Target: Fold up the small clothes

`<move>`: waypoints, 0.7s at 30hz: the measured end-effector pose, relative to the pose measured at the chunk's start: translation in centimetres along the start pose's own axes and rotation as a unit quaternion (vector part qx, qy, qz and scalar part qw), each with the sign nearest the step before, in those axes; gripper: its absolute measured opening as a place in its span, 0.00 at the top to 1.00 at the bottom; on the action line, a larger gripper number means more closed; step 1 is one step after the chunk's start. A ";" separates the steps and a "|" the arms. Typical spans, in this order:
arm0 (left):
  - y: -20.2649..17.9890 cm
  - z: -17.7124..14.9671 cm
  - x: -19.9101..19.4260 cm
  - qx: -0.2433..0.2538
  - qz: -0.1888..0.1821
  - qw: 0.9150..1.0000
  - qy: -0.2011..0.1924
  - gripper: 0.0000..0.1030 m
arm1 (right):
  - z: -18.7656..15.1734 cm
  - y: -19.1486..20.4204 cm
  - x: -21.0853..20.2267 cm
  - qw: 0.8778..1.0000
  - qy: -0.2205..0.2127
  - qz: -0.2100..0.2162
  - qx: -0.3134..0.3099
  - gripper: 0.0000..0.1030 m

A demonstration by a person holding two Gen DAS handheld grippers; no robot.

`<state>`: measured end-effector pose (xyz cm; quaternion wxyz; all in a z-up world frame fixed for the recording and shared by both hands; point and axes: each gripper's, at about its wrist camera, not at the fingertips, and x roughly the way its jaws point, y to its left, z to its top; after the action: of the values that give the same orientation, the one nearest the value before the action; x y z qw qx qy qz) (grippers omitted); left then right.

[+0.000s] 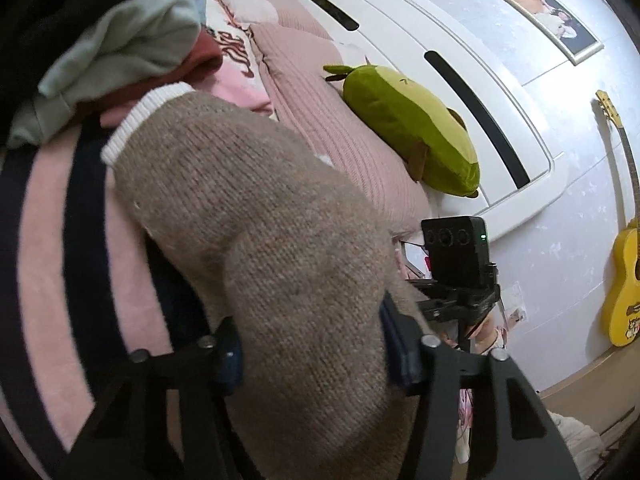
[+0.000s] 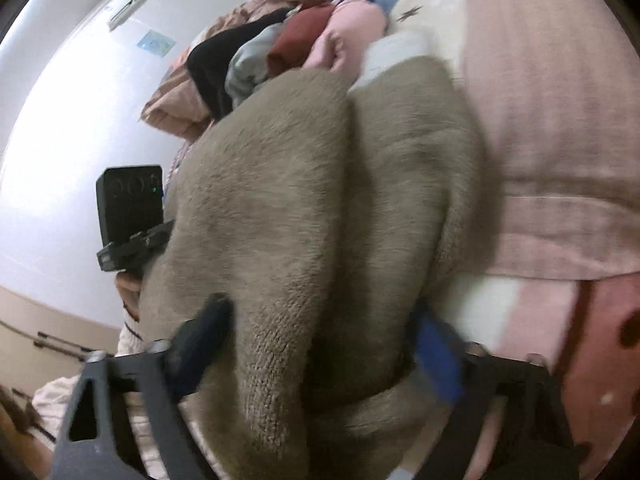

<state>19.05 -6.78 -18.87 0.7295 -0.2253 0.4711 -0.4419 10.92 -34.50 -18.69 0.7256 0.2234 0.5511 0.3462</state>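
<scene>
Filling both views, the brown sweater (image 1: 256, 216) sits bunched between each half-open gripper (image 1: 312, 354), hiding the bed (image 1: 320, 128).

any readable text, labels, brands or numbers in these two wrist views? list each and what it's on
None can be read.
Bedspread: large dark red lettering, partly covered by clothes, too cut off to read.
Yellow guitar: cartoon sticker on the body, no legible words.
Framed picture: a photo, no text visible.
Blue poster on the wall: too small and blurred.
Other gripper's black camera unit: no label visible.
</scene>
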 end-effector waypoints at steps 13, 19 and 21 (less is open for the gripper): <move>3.7 -0.6 -15.5 0.029 0.099 0.994 -0.047 0.56 | 5.3 11.5 13.4 0.996 0.026 0.059 -0.065 0.38; 9.2 -1.8 -26.0 0.005 0.165 0.982 -0.089 0.56 | 9.4 19.6 23.6 0.987 0.077 0.087 -0.107 0.38; 10.8 -2.2 -28.8 0.006 0.188 0.977 -0.097 0.56 | 10.4 22.7 27.8 0.984 0.095 0.093 -0.120 0.38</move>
<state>17.01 23.62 -13.89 0.8431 -0.1699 0.4294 -0.2757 19.33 1.93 -17.59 0.6558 0.1514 0.5490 0.4956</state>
